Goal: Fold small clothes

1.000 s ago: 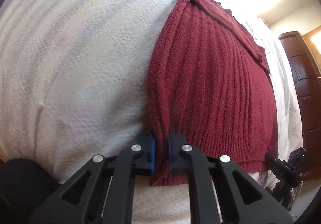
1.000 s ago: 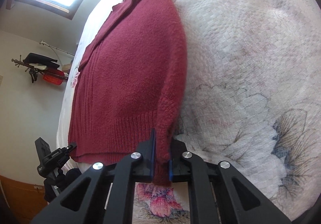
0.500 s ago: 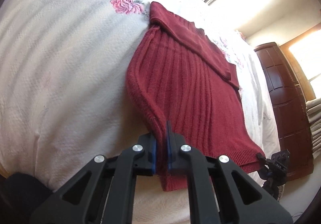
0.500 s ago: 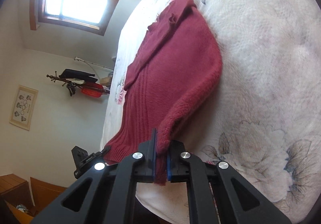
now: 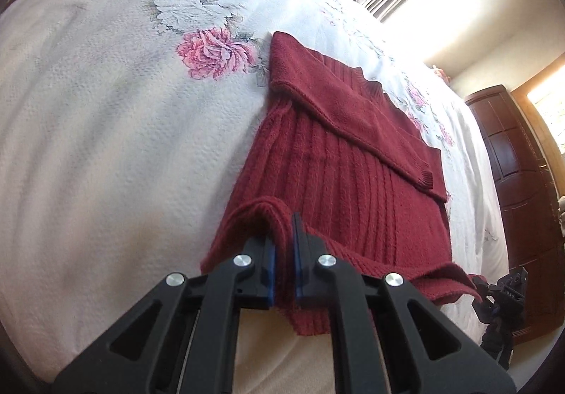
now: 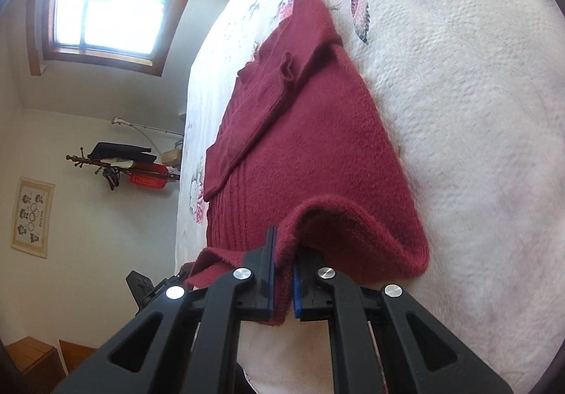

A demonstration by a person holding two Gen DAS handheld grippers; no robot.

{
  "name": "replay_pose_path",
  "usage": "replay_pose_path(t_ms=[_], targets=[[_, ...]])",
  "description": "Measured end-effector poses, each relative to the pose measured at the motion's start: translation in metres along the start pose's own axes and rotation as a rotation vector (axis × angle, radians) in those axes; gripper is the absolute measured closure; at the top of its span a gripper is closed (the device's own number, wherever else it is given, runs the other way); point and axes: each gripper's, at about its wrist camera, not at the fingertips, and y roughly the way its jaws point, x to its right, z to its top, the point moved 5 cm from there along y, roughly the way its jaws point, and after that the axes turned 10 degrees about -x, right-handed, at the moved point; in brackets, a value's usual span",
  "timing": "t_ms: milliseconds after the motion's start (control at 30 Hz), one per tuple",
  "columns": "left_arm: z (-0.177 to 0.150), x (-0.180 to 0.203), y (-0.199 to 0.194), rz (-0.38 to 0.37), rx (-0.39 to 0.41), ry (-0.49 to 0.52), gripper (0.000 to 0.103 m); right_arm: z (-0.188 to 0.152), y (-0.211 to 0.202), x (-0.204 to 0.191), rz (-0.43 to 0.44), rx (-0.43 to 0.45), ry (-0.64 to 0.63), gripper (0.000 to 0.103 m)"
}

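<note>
Left wrist: left gripper (image 5: 283, 268) clamped on hem corner of red sweater (image 5: 346, 182), raised off floral bedspread (image 5: 106, 111); sleeve folded across chest; dark wardrobe (image 5: 519, 182) behind. Right wrist: right gripper (image 6: 282, 282) pinching opp. hem corner, fabric arching up; shows window (image 6: 109, 1), coat rack (image 6: 116, 168), wall picture (image 6: 31, 215) instead.
</note>
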Motion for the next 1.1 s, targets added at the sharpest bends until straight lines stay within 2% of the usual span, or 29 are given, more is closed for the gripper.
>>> replay_pose_path(t_ms=[200, 367, 667, 767, 800, 900, 967, 1033, 1100], targets=[[0.024, -0.005, 0.034, 0.029, -0.052, -0.014, 0.097, 0.034, 0.021, 0.014, -0.046, -0.03, 0.044, 0.096], [0.035, -0.01, 0.056, 0.028, -0.085, -0.033, 0.095, 0.053, 0.034, 0.027, -0.041, -0.052, 0.093, 0.096], [0.045, -0.008, 0.066, 0.004, -0.116, -0.024, 0.093, 0.066, 0.047, 0.038, -0.052, -0.087, 0.114, 0.092], [0.045, -0.01, 0.06, -0.033, -0.136, -0.032, 0.091, 0.065, 0.042, 0.038, -0.052, -0.093, 0.108, 0.089], [0.044, -0.01, 0.056, -0.052, -0.143, -0.037, 0.09, 0.065, 0.04, 0.037, -0.049, -0.093, 0.11, 0.084], [0.039, -0.014, 0.046, -0.112, -0.164, -0.047, 0.083, 0.067, 0.025, 0.035, -0.042, -0.06, 0.107, 0.059], [0.035, -0.019, 0.038, -0.127, -0.168, -0.059, 0.072, 0.068, 0.012, 0.034, -0.051, -0.035, 0.101, 0.057], [0.032, -0.025, 0.029, -0.144, -0.157, -0.077, 0.067, 0.067, 0.001, 0.035, -0.09, -0.02, 0.088, 0.051], [0.03, -0.03, 0.02, -0.141, -0.137, -0.084, 0.065, 0.062, -0.008, 0.034, -0.124, -0.017, 0.062, 0.051]])
